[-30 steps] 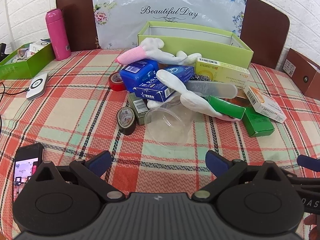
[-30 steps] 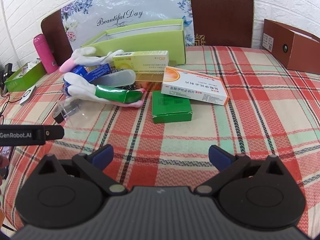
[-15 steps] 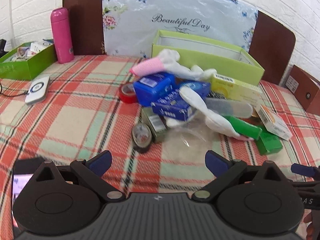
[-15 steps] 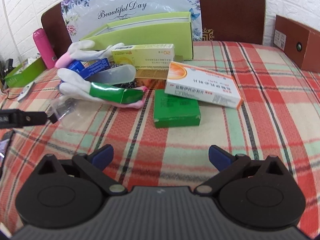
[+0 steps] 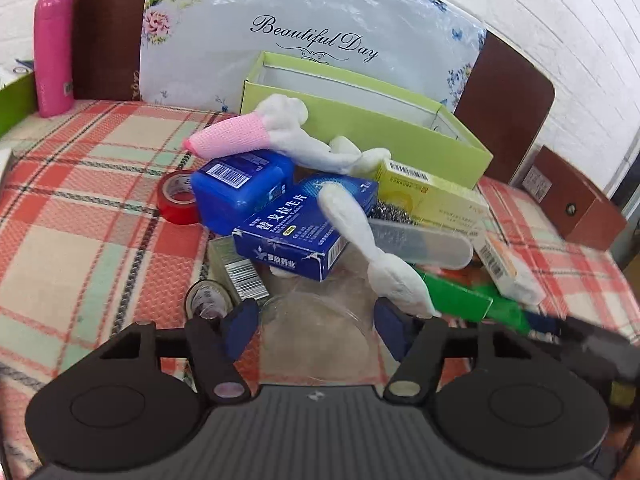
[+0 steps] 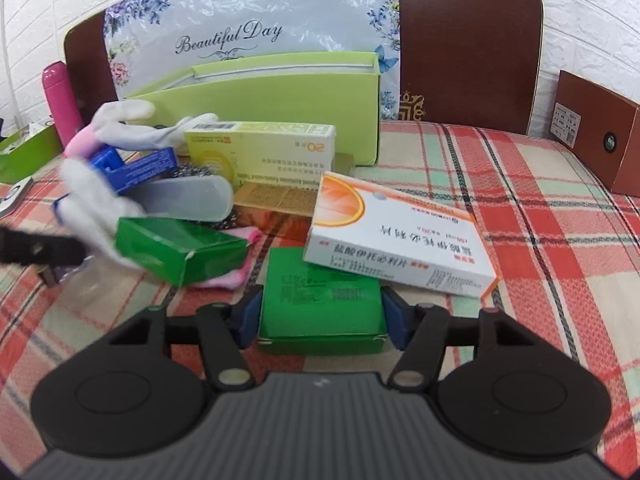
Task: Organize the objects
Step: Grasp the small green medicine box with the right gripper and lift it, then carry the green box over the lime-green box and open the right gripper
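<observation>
White brick wall behind, plaid-cloth surface (image 5: 100, 208) up front, heap of things on it. Landmark: the open lime-green box (image 5: 360, 120) at the back of the heap.

Far left of the green box, against the chair back: pink bottle (image 5: 52, 52), upright. Left and in front of the green box: red tape roll (image 5: 176, 196) flat on the cloth, touching a blue plastic case (image 5: 240, 188). White-and-pink sock (image 5: 256, 136) draped over that case, leaning against the green box's front wall. In front of the green box, centre: dark blue medicine carton (image 5: 292, 236), a second white sock (image 5: 360, 232) lying across it.

My left gripper (image 5: 316, 320): jaws have just been closing, a clear plastic cup (image 5: 316, 320) sits between them, on its side. Can't tell if the pads press it yet. Black tape roll (image 5: 204, 296) just outside my left pad.

Right of centre, just in front of the green box: yellow carton (image 6: 264, 148), a frosted oblong case (image 6: 188, 196) beside it. Nearer me, a long green carton (image 6: 180, 248) on a pink sock cuff.

My right gripper (image 6: 320, 312): jaws have just been closing, both pads touching the sides of a flat green box (image 6: 320, 300) lying on the cloth, well in front of the lime-green box. White-and-orange carton (image 6: 396, 236) rests with one edge on that flat box.

Far right of the green box: brown box (image 6: 592, 132).
</observation>
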A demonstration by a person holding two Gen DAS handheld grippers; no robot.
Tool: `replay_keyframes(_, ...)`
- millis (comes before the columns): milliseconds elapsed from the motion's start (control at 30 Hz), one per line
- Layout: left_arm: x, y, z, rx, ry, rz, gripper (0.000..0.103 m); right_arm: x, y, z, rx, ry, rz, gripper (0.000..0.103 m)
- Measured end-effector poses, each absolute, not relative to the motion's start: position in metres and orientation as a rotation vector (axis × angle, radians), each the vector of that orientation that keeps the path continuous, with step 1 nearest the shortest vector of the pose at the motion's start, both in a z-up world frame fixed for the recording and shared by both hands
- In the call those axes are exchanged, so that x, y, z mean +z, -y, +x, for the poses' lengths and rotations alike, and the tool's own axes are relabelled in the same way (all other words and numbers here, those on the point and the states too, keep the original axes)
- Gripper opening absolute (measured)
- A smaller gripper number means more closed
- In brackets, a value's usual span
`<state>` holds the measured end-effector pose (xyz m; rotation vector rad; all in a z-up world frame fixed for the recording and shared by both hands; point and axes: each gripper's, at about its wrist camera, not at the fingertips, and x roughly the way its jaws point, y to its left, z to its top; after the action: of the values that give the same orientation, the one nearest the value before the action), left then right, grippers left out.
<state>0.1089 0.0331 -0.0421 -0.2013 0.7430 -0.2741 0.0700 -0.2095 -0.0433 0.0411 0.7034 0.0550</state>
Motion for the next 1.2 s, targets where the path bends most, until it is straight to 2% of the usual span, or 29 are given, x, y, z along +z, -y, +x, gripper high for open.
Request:
replay_keyframes(100,-0.041,-0.028,0.107,-0.285,-0.740,-0.168,0.062,-0.039,0.210,0.043,0.106,-0.720,0.052,0.060)
replay_keyframes(367,-0.042,-0.026,0.052,-0.352,-0.770,-0.144,0.063,-0.032,0.196,-0.025,0.261,-0.753,-0.012,0.060)
replay_keyframes(533,-0.047,-0.019,0.039,-0.312,-0.751,-0.115,0.080,-0.034,0.192,-0.021,0.254,-0.753,-0.014,0.062)
replay_keyframes(633,-0.055,-0.014,0.051,-0.311,-0.777,-0.098,0.081,-0.036,0.190,-0.022,0.248,-0.749,-0.030,0.061)
replay_keyframes(667,-0.058,-0.013,0.055,-0.323,-0.805,-0.097,0.081,-0.036,0.192,-0.025,0.246,-0.748,-0.020,0.061)
replay_keyframes(700,-0.061,-0.014,0.056,-0.344,-0.821,-0.103,0.071,-0.036,0.193,-0.027,0.245,-0.749,-0.015,0.060)
replay_keyframes(833,-0.056,-0.019,0.047,-0.374,-0.818,-0.109,0.064,-0.032,0.195,-0.029,0.245,-0.755,-0.023,0.060)
replay_keyframes(1033,-0.002,-0.028,0.038,-0.426,-0.685,-0.112,0.064,0.011,0.199,-0.017,0.309,-0.658,-0.004,0.060)
replay_keyframes(1200,0.050,-0.026,0.066,-0.425,-0.536,-0.126,0.064,0.056,0.203,0.022,0.322,-0.539,-0.031,0.060)
